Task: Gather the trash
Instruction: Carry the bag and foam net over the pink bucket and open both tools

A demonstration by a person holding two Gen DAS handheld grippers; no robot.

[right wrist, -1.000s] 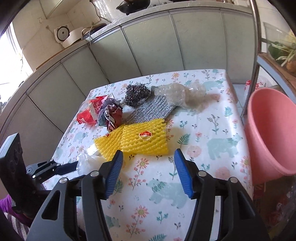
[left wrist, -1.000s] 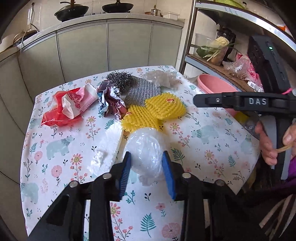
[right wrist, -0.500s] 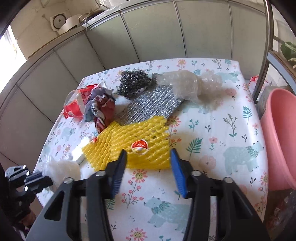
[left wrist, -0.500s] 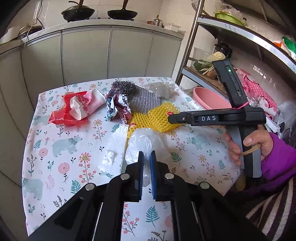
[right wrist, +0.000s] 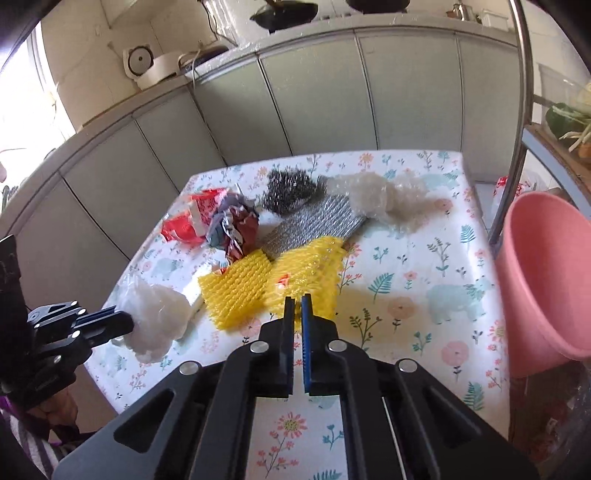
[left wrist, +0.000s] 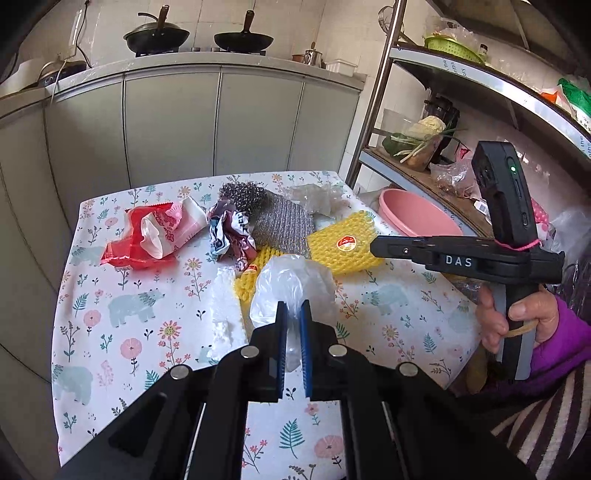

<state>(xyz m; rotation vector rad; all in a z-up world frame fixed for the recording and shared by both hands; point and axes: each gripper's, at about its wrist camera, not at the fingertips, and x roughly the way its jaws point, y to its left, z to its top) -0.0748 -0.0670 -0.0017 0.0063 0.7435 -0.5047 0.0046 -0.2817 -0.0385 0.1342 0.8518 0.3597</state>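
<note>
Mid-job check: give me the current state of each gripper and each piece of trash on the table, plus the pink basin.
left gripper: shut on the clear plastic bag.
right gripper: shut on the edge of a yellow foam net, which looks lifted.
second yellow foam net: lying on the table.
red wrapper: torn open, lying flat.
crumpled foil wrapper: balled up, untouched.
steel scourer: resting on the table.
pink basin: nothing visible inside.

It was a home kitchen: two black woks (left wrist: 157,35) sat on a stove above grey cabinet doors (left wrist: 173,122), a metal rack (left wrist: 424,162) held vegetables (left wrist: 421,136), and a rice cooker (right wrist: 147,70) stood on the counter.
</note>
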